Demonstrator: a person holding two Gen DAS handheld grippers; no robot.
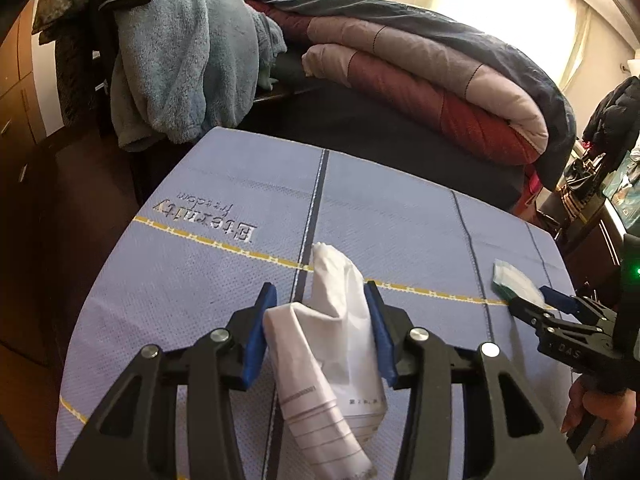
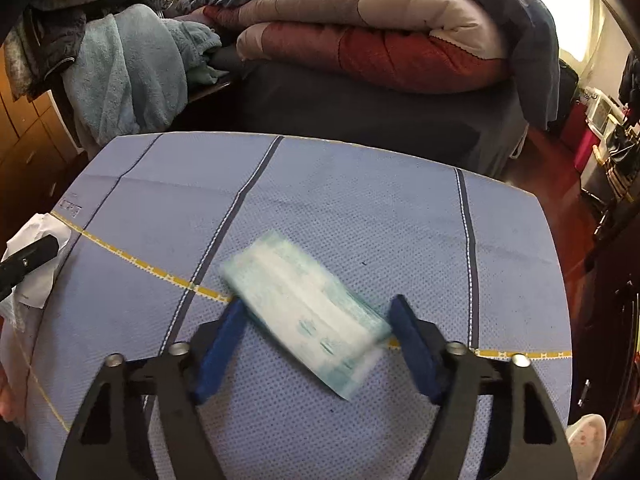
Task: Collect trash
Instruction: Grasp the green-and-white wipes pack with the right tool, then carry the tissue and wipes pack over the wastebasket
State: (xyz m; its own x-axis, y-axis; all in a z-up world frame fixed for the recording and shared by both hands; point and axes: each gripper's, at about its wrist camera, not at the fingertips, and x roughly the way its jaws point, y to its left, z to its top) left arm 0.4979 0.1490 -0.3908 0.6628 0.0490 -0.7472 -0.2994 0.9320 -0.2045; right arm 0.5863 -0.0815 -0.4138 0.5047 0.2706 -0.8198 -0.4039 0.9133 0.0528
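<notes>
A crumpled white paper (image 1: 328,344) lies on the blue tablecloth (image 1: 200,264), between the blue pads of my left gripper (image 1: 322,300). The jaws are open around it and the pads look close to its sides. A flat green-and-white wrapper (image 2: 308,316) lies on the cloth between the pads of my right gripper (image 2: 318,312), which is open and straddles it without touching. The wrapper is blurred. In the left wrist view the right gripper (image 1: 536,300) shows at the right edge over the wrapper (image 1: 514,282). The white paper (image 2: 36,264) shows at the left edge of the right wrist view.
A bed with a folded red, grey and navy quilt (image 1: 420,76) stands just behind the table. A blue fleece blanket (image 1: 180,60) and dark jackets hang at the back left. Wooden cabinets (image 1: 16,92) are at the left, cluttered shelves and bags (image 2: 612,152) at the right.
</notes>
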